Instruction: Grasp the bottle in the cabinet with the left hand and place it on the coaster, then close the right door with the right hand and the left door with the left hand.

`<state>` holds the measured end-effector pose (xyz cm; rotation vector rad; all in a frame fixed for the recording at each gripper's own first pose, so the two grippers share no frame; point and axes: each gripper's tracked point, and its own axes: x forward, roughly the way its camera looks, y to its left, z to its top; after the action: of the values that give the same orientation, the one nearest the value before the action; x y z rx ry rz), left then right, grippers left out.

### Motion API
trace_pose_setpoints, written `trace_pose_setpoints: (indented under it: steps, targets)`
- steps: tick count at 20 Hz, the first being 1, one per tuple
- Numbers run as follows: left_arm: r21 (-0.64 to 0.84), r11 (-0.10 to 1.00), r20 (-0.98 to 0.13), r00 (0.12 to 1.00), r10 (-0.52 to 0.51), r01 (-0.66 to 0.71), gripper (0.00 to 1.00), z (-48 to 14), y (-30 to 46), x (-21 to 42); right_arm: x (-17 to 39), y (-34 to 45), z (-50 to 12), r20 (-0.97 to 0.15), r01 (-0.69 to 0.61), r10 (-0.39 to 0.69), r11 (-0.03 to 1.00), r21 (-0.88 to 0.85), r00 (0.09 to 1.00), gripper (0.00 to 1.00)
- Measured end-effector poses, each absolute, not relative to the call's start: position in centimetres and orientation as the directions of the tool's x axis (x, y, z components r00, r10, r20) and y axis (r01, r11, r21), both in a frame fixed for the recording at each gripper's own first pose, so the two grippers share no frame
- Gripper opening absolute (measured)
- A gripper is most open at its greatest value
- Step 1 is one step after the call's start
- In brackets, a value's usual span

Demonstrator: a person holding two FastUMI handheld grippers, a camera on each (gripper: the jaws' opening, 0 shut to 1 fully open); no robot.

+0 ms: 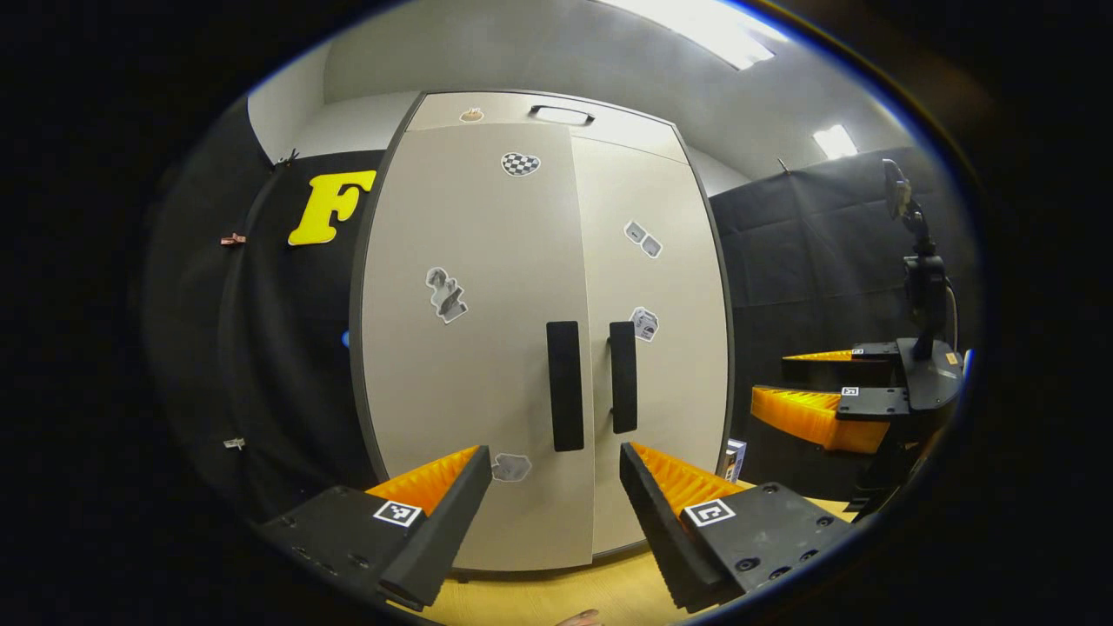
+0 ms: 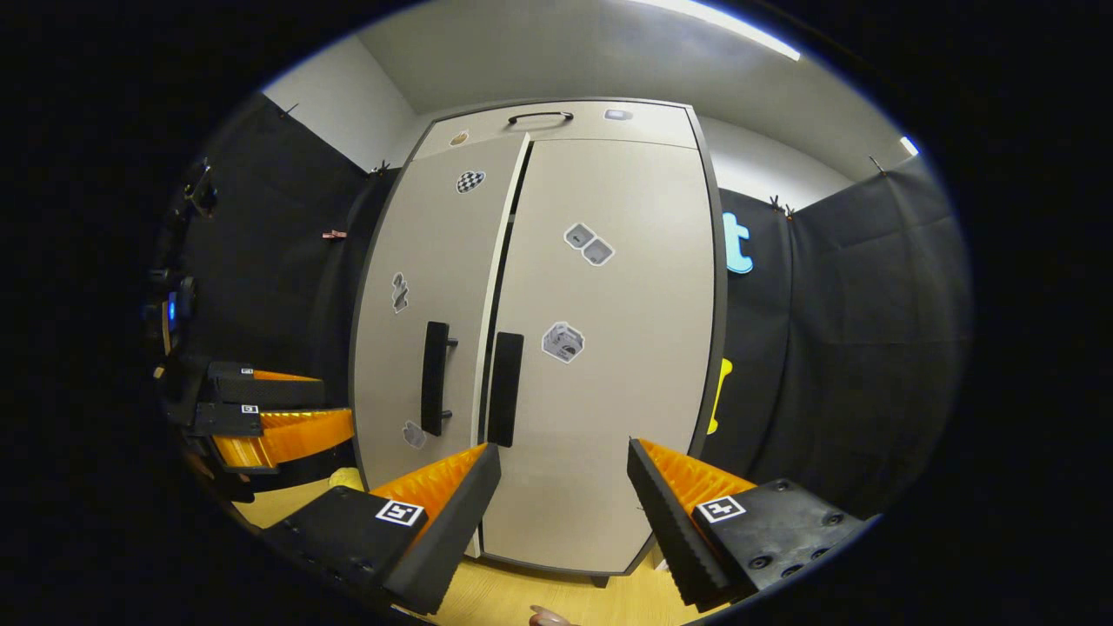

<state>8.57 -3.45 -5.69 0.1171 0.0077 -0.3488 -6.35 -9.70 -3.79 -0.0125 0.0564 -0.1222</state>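
Before the cabinet (image 1: pixel 487 348), both grippers are being held with fingers apart and nothing between them.
Left gripper (image 1: pixel 552 500) and right gripper (image 2: pixel 561 496) are being aimed at the handles; the left door (image 2: pixel 417 330) is apparently being left slightly ajar, the right door (image 2: pixel 609 365) shut. Bottle position cannot be told.
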Motion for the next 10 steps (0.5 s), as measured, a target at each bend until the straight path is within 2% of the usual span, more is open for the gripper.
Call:
trace_pose_setpoints:
  steps: [10]
  targets:
    - [0.125,0.932,-0.019,0.94,-0.339,0.339,0.94,-5.72,-3.6,8.62,-6.51,-9.85,-3.8,-0.054,0.127,-0.127,0.992,-0.008,0.99,0.98]
